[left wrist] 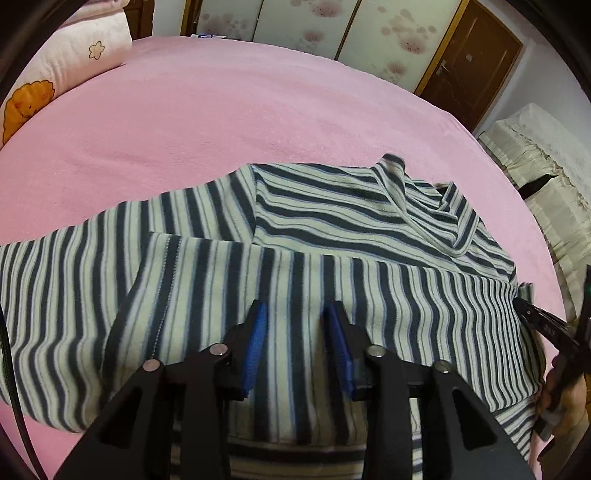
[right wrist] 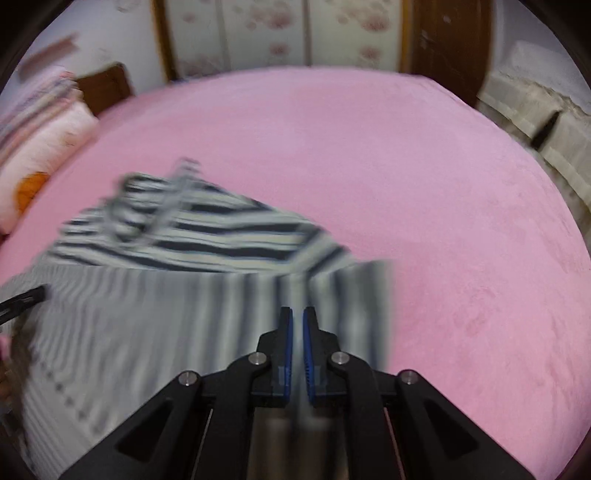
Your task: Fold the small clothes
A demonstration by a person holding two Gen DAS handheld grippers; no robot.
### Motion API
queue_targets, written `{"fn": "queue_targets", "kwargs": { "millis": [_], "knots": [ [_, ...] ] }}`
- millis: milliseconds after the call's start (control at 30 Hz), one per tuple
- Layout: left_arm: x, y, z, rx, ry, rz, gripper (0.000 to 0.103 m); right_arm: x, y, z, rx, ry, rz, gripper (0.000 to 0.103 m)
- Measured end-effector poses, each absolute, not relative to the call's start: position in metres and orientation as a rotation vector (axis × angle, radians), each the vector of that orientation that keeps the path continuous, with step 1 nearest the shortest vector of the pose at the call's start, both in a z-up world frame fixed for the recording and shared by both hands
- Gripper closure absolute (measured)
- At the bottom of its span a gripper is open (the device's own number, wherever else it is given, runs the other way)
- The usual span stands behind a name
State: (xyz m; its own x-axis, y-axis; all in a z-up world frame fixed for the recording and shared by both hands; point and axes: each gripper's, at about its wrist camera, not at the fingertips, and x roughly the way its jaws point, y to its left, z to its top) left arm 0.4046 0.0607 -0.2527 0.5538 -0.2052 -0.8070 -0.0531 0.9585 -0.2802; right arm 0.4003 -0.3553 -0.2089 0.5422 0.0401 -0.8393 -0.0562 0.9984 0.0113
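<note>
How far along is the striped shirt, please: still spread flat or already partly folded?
Partly folded. The striped shirt lies on the pink bed with its near edge doubled over the body, the hem stitching showing on top; its collar remains uncovered.

This place is a bedroom in a home. The bed (left wrist: 221, 110), covered with a pink fleece sheet, fills most of both views. At the left end of the bed lies a pale pink pillow (left wrist: 70, 62) with a flower and an orange figure on it. Behind the bed stand sliding panels (left wrist: 306, 26) with a faded flower pattern in wooden frames, and right of them a brown wooden door (left wrist: 469, 62). To the right of the bed there is cream furniture (left wrist: 546, 166) under a lace cover.
</note>
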Motion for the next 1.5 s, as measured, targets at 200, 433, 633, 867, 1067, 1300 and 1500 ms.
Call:
{"fn": "queue_targets", "kwargs": {
  "millis": [200,433,633,867,1067,1300,1500],
  "knots": [
    [0.407,0.064,-0.256,-0.297,0.992,-0.113,0.065,0.395,-0.38,-0.206,-0.019,0.97,-0.031,0.103],
    [0.402,0.066,-0.239,-0.305,0.997,-0.098,0.05,0.372,-0.395,-0.178,0.045,0.933,-0.042,0.103],
    [0.373,0.071,-0.195,-0.299,0.949,-0.108,0.042,0.326,-0.39,-0.131,0.112,0.875,0.027,0.103],
    [0.316,0.068,-0.139,-0.266,0.908,-0.135,0.027,0.264,-0.36,-0.092,0.111,0.862,0.096,0.101],
    [0.258,0.067,-0.099,-0.229,0.872,-0.153,0.018,0.21,-0.334,-0.066,0.126,0.839,0.159,0.101],
    [0.203,0.067,-0.066,-0.196,0.845,-0.152,0.007,0.157,-0.308,-0.045,0.128,0.821,0.215,0.1],
    [0.158,0.081,-0.048,-0.201,0.816,-0.137,0.001,0.124,-0.282,-0.033,0.142,0.816,0.262,0.1]
  ]
}}
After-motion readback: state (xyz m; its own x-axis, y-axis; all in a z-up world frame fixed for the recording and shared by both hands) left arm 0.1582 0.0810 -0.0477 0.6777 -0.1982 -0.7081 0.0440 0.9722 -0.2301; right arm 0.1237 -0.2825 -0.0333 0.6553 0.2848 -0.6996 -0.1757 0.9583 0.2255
